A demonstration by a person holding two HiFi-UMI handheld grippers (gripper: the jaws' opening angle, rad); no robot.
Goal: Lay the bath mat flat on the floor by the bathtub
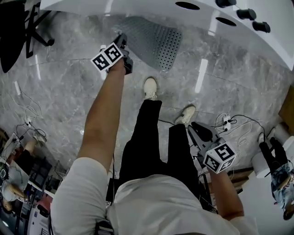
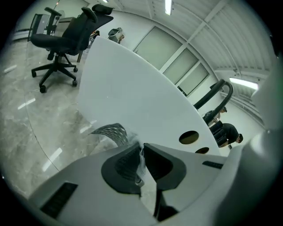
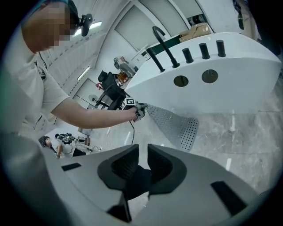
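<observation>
The grey perforated bath mat [image 1: 154, 41] hangs partly lifted off the marble floor, right beside the white bathtub [image 1: 151, 10]. My left gripper [image 1: 121, 40] is shut on the mat's near-left corner at arm's length. In the left gripper view a thin edge of the mat [image 2: 140, 164] sits pinched between the pads, and the rest of the mat [image 2: 110, 131] curls beyond. My right gripper [image 1: 198, 130] hangs low by my right leg, away from the mat. Its jaws [image 3: 142, 165] stand a narrow gap apart with nothing in them. The right gripper view shows the mat [image 3: 174, 123] sloping down from the left gripper [image 3: 141, 108].
My shoes [image 1: 150, 87] stand just short of the mat. Cables and a power strip [image 1: 225, 121] lie on the floor to the right. A black office chair [image 2: 62, 39] stands off to the left. A black faucet [image 3: 159, 42] and knobs sit on the tub deck.
</observation>
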